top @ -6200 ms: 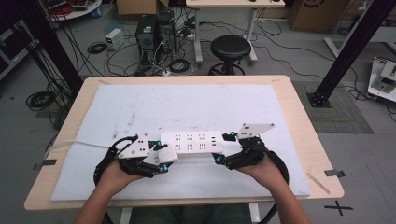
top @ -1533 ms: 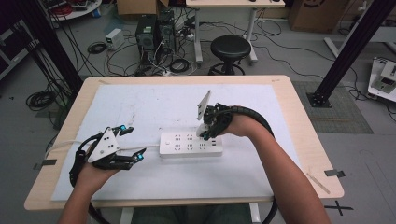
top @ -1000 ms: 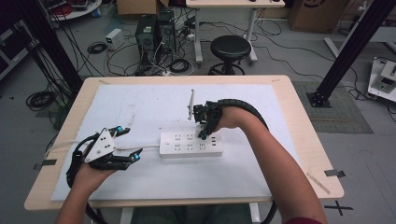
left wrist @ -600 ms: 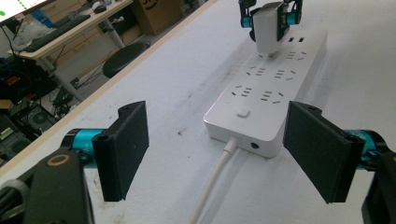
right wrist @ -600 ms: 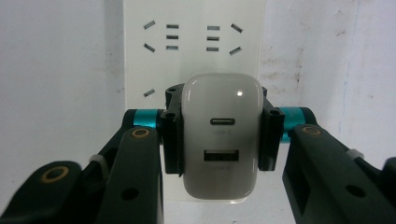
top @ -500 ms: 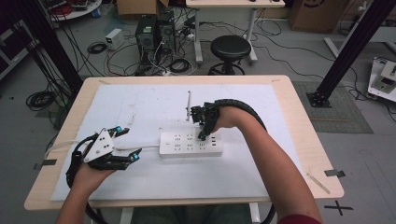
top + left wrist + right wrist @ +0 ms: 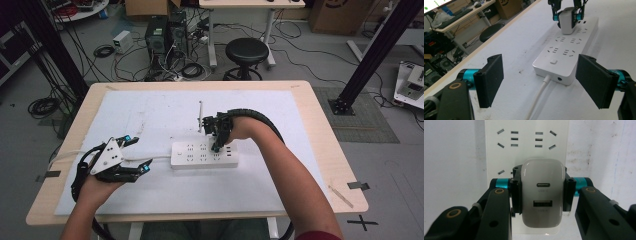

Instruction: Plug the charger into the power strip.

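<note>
- Two grippers are at work: your right gripper (image 7: 541,200) is clenched on a white USB charger (image 7: 542,195), its jaws pressing the charger's two sides, and it holds the charger over the right part of the white power strip (image 7: 204,154), which lies near the middle of the tabletop (image 7: 320,120).
- Judging by that pose, the step in hand is plugging the charger into a socket. From the left gripper view the charger (image 7: 567,20) looks to be at or just above the strip's face (image 7: 564,53); whether its prongs are seated I cannot tell.
- Your left gripper (image 7: 131,159) is released, jaws wide apart, resting on the tabletop just left of the strip's cord end and not touching the strip.
- The next move likely calls for a straight push down with the charger kept square to the socket slots; bracing the strip with your left gripper may stop it sliding.
- The strip's white cord (image 7: 539,95) runs off toward you and to the left, passing between the left jaws.
- Nothing stands in the way on the white mat (image 7: 165,107). Beyond the far edge are a black stool (image 7: 246,52), a computer tower (image 7: 157,35) and loose floor cables.
</note>
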`<move>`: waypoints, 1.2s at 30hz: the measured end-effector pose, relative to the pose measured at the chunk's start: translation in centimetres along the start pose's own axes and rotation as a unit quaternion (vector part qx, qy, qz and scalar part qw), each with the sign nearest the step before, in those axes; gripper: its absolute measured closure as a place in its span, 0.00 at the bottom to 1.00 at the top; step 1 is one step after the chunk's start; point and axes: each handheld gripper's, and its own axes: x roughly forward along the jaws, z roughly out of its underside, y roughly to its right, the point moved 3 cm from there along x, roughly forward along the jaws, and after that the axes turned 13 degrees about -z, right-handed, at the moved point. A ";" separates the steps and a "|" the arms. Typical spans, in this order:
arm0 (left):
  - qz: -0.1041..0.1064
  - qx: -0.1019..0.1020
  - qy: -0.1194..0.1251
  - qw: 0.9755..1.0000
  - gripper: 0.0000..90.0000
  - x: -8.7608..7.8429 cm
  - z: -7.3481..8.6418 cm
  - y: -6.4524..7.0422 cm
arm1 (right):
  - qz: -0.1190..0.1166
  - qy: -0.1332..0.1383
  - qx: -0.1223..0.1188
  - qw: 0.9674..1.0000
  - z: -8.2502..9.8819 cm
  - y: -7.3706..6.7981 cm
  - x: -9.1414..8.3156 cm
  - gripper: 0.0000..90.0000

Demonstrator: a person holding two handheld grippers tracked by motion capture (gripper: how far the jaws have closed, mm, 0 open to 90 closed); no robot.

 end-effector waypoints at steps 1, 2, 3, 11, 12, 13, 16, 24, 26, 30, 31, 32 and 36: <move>0.001 0.001 -0.002 1.000 0.25 0.0 0.0 0.0 | -0.001 0.001 -0.003 1.000 0.0 0.0 0.0 0.71; 0.001 0.004 -0.002 1.000 0.25 0.1 0.0 0.0 | 0.000 0.000 0.001 1.000 0.0 -0.1 0.0 0.71; 0.002 0.003 -0.002 1.000 0.25 0.2 0.0 0.0 | 0.005 0.002 -0.004 1.000 0.1 -0.1 0.0 0.71; 0.011 0.005 -0.001 1.000 0.25 1.1 -0.3 0.7 | 0.011 0.010 0.004 1.000 0.1 -0.2 0.5 0.71; 0.013 0.004 -0.001 1.000 0.25 1.2 -0.3 0.8 | 0.012 0.011 0.004 1.000 0.2 -0.2 0.5 0.71; 0.014 0.005 -0.002 1.000 0.25 1.2 -0.3 0.9 | 0.010 0.012 0.005 1.000 0.2 -0.2 0.4 0.70; 0.017 0.003 -0.004 1.000 0.25 1.3 -0.3 0.9 | 0.015 0.013 0.022 1.000 0.3 -0.1 0.3 0.55; 0.019 0.000 -0.001 1.000 0.25 1.5 -0.4 0.4 | 0.027 0.131 0.073 0.988 2.0 -1.1 -2.1 0.38; 0.019 0.000 0.000 1.000 0.25 1.5 -0.6 0.4 | 0.025 0.171 0.073 0.982 2.5 -1.7 -2.7 0.35; 0.023 0.005 0.000 1.000 0.25 1.5 -1.0 0.1 | 0.027 0.247 0.073 0.966 3.5 -2.9 -3.0 0.29; 0.024 0.006 0.001 1.000 0.25 1.6 -1.1 0.1 | 0.029 0.257 0.071 0.963 3.7 -3.1 -3.0 0.28; 0.025 0.007 0.002 1.000 0.25 1.6 -1.1 0.0 | 0.027 0.275 0.077 0.958 4.0 -3.4 -3.0 0.27; 0.029 -0.002 0.004 1.000 0.25 1.8 -1.1 -0.1 | 0.035 0.341 0.091 0.935 5.3 -4.1 -3.4 0.24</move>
